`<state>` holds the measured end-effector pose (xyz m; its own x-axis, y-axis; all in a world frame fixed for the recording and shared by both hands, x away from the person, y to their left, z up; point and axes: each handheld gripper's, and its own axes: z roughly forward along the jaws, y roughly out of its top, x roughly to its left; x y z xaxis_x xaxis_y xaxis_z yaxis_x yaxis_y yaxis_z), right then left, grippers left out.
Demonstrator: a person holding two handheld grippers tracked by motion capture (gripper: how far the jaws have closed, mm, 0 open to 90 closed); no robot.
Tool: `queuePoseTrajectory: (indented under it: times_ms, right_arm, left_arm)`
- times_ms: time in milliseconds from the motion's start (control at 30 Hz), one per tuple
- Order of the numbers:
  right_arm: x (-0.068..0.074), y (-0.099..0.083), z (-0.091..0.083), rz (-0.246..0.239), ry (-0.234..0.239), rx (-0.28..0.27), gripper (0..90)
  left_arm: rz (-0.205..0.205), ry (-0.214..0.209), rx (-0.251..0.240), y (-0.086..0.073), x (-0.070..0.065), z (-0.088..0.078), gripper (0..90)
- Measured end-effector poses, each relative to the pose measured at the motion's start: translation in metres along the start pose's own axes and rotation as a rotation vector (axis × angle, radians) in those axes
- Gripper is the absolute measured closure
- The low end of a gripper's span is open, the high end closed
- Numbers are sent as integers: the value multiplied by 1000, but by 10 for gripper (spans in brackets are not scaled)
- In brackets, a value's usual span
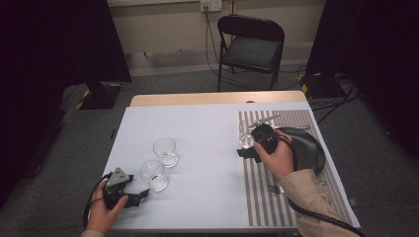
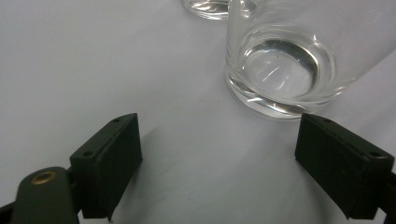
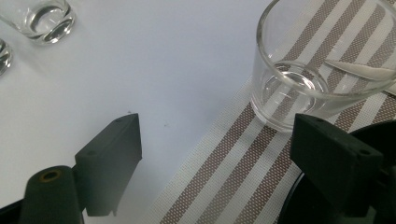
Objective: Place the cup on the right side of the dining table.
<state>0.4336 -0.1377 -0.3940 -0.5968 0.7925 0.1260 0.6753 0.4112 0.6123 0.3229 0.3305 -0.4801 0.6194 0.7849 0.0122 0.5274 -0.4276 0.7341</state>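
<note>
Three clear empty glasses stand on the white table. The near glass (image 1: 153,174) (image 2: 280,60) is just ahead and right of my left gripper (image 1: 140,186) (image 2: 219,163), which is open and holds nothing. A second glass (image 1: 165,151) (image 2: 205,7) stands behind it. The third glass (image 1: 245,134) (image 3: 322,70) sits on the left edge of a striped placemat (image 1: 262,197) (image 3: 224,172). My right gripper (image 1: 247,144) (image 3: 217,158) is open just in front of it, its right jaw close to the glass base without touching it.
A black plate (image 1: 309,148) (image 3: 299,205) lies on the placemat under the right hand. A utensil (image 1: 264,120) lies behind the third glass and a fork (image 1: 274,188) near the front. A black folding chair (image 1: 250,47) stands beyond the table.
</note>
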Motion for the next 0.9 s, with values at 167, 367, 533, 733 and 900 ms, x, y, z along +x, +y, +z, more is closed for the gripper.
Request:
queuePoseTrajectory:
  times_ms: [167, 367, 533, 733, 900]
  right_arm:
    - [2, -3, 2, 2, 12, 4, 158]
    - [6, -6, 6, -9, 24, 4, 157]
    - [8, -9, 10, -11, 34, 18, 156]
    - [10, -13, 13, -16, 49, 24, 156]
    - [12, -15, 14, -32, 45, 29, 157]
  left_arm:
    - [0, 0, 0, 0, 0, 0, 139]
    - [0, 0, 0, 0, 0, 0, 139]
    - [0, 0, 0, 0, 0, 0, 139]
    - [0, 0, 0, 0, 0, 0, 139]
    - [0, 0, 0, 0, 0, 0, 139]
